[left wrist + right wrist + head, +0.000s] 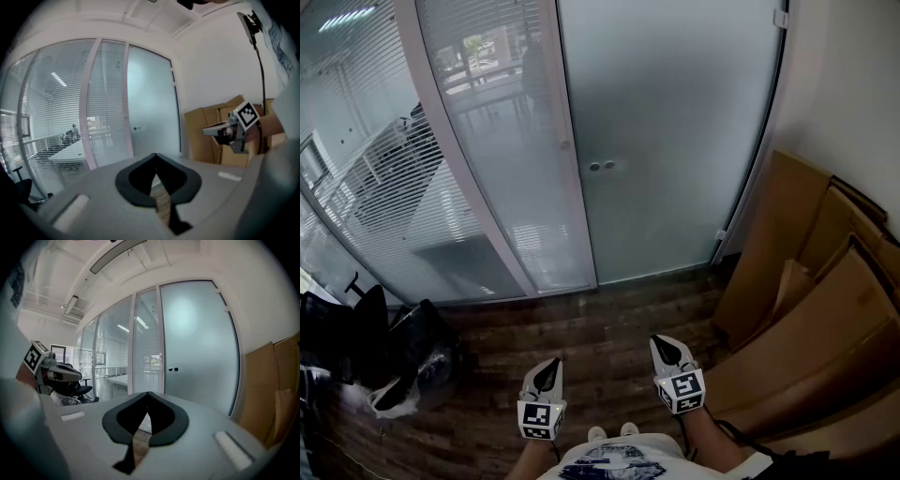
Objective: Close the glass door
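Ahead of the left gripper (548,367) and right gripper (667,351), open air runs over bare wooden floor (609,314) to the glass door (675,141), which bars the way. Cardboard sheets (811,309) crowd the right gripper's right. A black chair (389,337) stands left of the left gripper.

Left gripper (156,154) fills the foreground, jaws together at the tips, nothing btwn them; wood floor (162,202) shows thru the gap below. Straight ahead: frosted glass door (152,103) w/ two small dark fittings (136,127). Glass wall w/ blinds (56,108) to its left. Right side: cardboard sheets (202,136) vs the wall, right gripper (209,131) w/ marker cube (247,115) in front.
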The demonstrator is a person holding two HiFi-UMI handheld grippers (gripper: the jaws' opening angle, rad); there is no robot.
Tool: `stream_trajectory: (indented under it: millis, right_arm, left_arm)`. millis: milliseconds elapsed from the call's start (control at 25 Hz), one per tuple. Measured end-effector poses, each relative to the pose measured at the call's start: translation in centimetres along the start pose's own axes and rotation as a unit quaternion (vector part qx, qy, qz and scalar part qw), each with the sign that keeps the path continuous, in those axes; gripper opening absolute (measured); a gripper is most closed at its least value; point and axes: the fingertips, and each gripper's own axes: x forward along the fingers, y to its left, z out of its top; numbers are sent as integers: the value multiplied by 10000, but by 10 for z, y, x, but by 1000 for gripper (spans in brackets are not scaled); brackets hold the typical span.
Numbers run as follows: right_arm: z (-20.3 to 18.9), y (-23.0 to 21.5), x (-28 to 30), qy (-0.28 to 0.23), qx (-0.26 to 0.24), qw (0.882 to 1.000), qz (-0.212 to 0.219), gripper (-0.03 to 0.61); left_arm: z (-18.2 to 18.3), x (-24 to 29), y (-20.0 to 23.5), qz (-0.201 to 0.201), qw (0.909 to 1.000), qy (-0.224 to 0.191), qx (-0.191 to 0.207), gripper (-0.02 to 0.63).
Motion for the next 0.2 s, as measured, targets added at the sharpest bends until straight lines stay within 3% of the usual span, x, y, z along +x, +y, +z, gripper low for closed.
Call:
stream_trajectory:
  millis: [200]
  right_arm:
    - [-4,1,-2,37,13,10000,-8,7]
  left_arm:
    - [-11,-1,-2,-54,10000,44,-38,2]
